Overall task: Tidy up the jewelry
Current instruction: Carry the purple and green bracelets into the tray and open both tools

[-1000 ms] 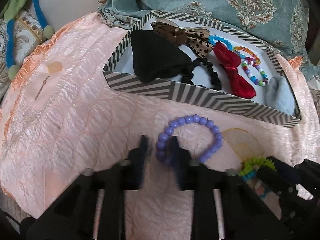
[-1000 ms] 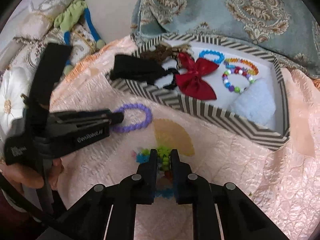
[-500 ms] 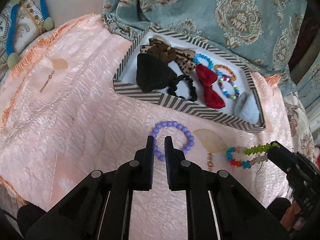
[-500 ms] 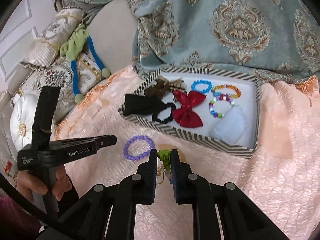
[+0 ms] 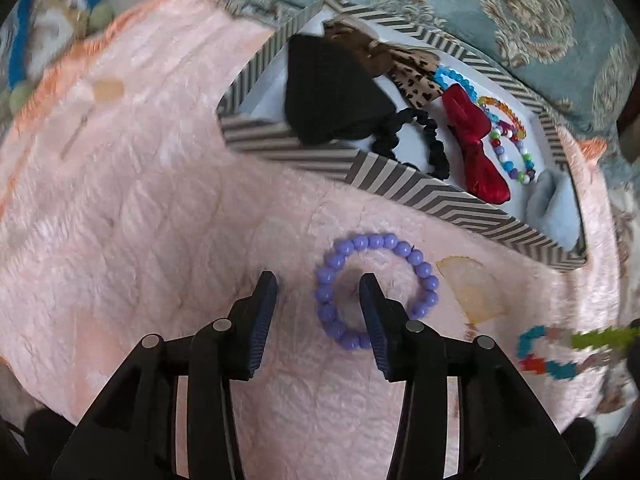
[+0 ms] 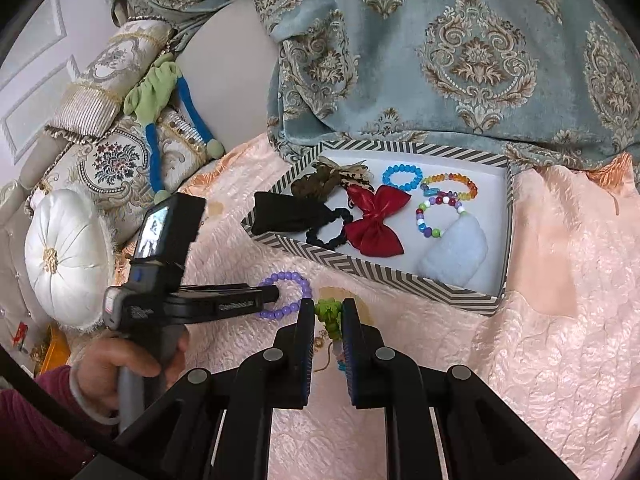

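Left tongs [image 5: 318,286] opening astride purple bracelet [image 5: 376,290] near striped box [image 5: 416,188]; right tongs [image 6: 328,312] pinched green-beaded bracelet [image 6: 329,314].

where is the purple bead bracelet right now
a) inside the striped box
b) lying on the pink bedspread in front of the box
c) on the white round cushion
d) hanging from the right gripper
b: the purple bead bracelet lies flat on the pink bedspread, outside the striped box, with one finger of the left gripper inside its loop.
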{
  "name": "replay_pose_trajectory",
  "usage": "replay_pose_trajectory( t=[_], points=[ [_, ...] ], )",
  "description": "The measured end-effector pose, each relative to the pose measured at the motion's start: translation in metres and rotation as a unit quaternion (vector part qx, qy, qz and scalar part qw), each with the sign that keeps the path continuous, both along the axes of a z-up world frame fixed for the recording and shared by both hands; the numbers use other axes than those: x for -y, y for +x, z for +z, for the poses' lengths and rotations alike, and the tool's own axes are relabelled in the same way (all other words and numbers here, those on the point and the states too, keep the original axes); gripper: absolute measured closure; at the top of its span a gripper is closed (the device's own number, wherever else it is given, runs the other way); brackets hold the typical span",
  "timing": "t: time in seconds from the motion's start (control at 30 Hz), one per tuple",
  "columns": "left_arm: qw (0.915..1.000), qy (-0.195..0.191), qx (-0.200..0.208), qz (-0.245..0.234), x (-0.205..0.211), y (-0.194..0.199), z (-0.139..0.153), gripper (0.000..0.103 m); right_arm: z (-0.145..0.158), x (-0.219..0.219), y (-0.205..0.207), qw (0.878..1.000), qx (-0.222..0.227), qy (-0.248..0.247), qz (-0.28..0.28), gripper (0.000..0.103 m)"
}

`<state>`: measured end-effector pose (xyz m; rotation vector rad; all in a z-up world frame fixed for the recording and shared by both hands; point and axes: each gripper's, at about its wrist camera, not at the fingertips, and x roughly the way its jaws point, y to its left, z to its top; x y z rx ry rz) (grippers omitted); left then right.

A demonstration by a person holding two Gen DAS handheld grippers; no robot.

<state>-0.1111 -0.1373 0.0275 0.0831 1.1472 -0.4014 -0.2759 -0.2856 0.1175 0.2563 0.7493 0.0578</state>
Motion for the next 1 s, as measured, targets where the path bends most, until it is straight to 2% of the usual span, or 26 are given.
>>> replay_pose_trajectory(
  t=[0.03,0.1,0.27,0.57,0.8,1.0],
  points=[
    [0.9998,0.015,0.006,-0.010,0.004,-0.001,0.001,0.082,0.000,0.001,0.000,1.000,0.002,0.002,0.000,0.091],
    [0.9997,0.010,0.002,-0.020,0.006,-0.002,0.003,0.094,0.002,0.003,0.000,1.000,0.005,0.004,-0.001,0.091],
    [0.9994,-0.026,-0.015,-0.017,-0.004,-0.007,0.014,0.095,0.007,0.005,-0.003,1.000,0.011,0.005,-0.003,0.091],
    [0.9970,-0.074,0.010,-0.020,-0.015,-0.023,0.060,0.095,0.024,0.008,-0.011,1.000,0.027,0.004,-0.009,0.091],
    [0.9939,-0.096,0.043,-0.034,-0.011,-0.028,0.100,0.095,0.042,0.007,-0.010,0.999,0.036,-0.010,-0.012,0.091],
    [0.9920,-0.098,0.068,-0.044,-0.002,-0.027,0.122,0.095,0.054,0.008,-0.007,0.999,0.043,-0.021,-0.012,0.091]
  ],
)
